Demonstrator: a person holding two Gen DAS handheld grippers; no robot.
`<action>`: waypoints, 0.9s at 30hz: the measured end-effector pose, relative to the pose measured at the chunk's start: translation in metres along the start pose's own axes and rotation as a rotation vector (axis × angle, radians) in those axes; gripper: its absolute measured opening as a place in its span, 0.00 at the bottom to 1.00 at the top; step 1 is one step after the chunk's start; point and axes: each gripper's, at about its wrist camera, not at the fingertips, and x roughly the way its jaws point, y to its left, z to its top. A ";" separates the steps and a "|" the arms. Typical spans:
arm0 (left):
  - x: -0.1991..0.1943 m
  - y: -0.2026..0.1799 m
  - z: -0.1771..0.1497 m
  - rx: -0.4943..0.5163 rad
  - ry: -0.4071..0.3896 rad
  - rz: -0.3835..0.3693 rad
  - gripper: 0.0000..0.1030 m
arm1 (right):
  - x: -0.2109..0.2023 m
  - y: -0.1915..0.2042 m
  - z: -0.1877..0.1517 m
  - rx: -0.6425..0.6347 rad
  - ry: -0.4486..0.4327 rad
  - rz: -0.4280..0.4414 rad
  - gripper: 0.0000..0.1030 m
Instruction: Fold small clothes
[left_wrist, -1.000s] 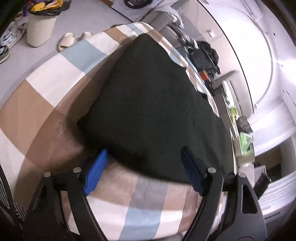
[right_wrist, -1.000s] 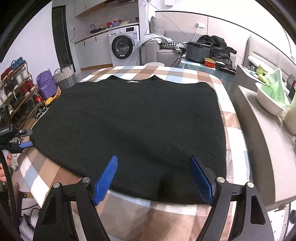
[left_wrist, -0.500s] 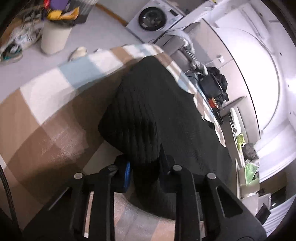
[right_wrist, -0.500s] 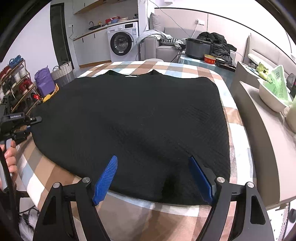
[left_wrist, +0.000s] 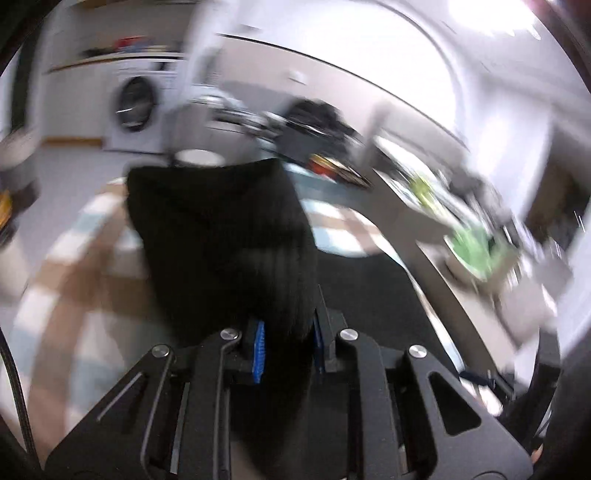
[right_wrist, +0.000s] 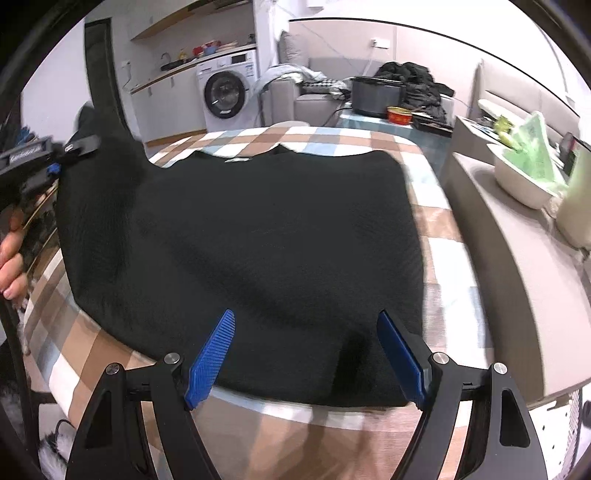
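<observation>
A black knitted garment (right_wrist: 258, 240) lies spread on the checked tablecloth (right_wrist: 439, 236). Its left side (right_wrist: 107, 147) is lifted off the table. My left gripper (left_wrist: 286, 343) has a bunch of this black fabric (left_wrist: 236, 236) between its blue pads, and its jaws are still closing on it. The left wrist view is blurred by motion. In the right wrist view the left gripper (right_wrist: 55, 168) shows at the far left, held by a person's hand (right_wrist: 11, 251). My right gripper (right_wrist: 306, 354) is open above the garment's near hem, with nothing gripped.
A grey counter (right_wrist: 517, 277) runs along the table's right side and carries a white bowl (right_wrist: 521, 181) with a green bag. Behind the table are a black pot (right_wrist: 376, 96), a sofa with dark clothes and a washing machine (right_wrist: 225, 92).
The left gripper closed on the garment's left edge, then swung up and over with it, rolling as it went. The right gripper stayed open and barely shifted.
</observation>
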 end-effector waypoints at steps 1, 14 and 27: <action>0.016 -0.023 -0.002 0.052 0.040 -0.038 0.16 | 0.000 -0.006 0.000 0.013 -0.001 -0.009 0.79; 0.051 -0.089 -0.075 0.238 0.302 -0.272 0.61 | -0.003 -0.046 0.001 0.111 -0.008 -0.054 0.79; -0.002 0.009 -0.070 0.041 0.217 -0.116 0.73 | -0.014 -0.024 0.027 0.192 -0.079 0.260 0.79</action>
